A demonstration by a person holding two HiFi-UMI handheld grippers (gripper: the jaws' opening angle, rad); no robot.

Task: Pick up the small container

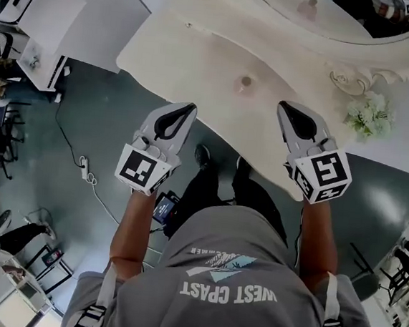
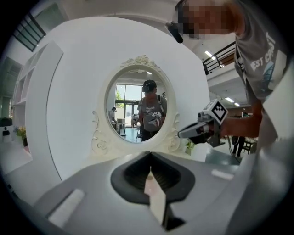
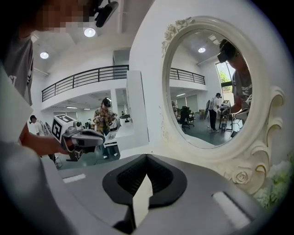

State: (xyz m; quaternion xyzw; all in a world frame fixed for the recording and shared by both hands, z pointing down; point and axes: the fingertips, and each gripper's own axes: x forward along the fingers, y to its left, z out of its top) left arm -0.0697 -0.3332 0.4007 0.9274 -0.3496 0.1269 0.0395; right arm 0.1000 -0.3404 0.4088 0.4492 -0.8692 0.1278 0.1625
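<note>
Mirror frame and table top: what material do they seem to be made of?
Mirror frame: cream-white with a smooth finish and raised scrolls and flowers. It is probably painted carved wood or moulded resin; the look does not decide which. Table top: the same cream colour, even and without visible grain, so likely painted wood or board.

L gripper (image 2: 149, 174) jaws together, nothing btwn. Oval mirror (image 2: 120, 103) ahead w/ person (image 2: 149, 114) reflected. R gripper (image 2: 181, 134) at right, near frame.
</note>
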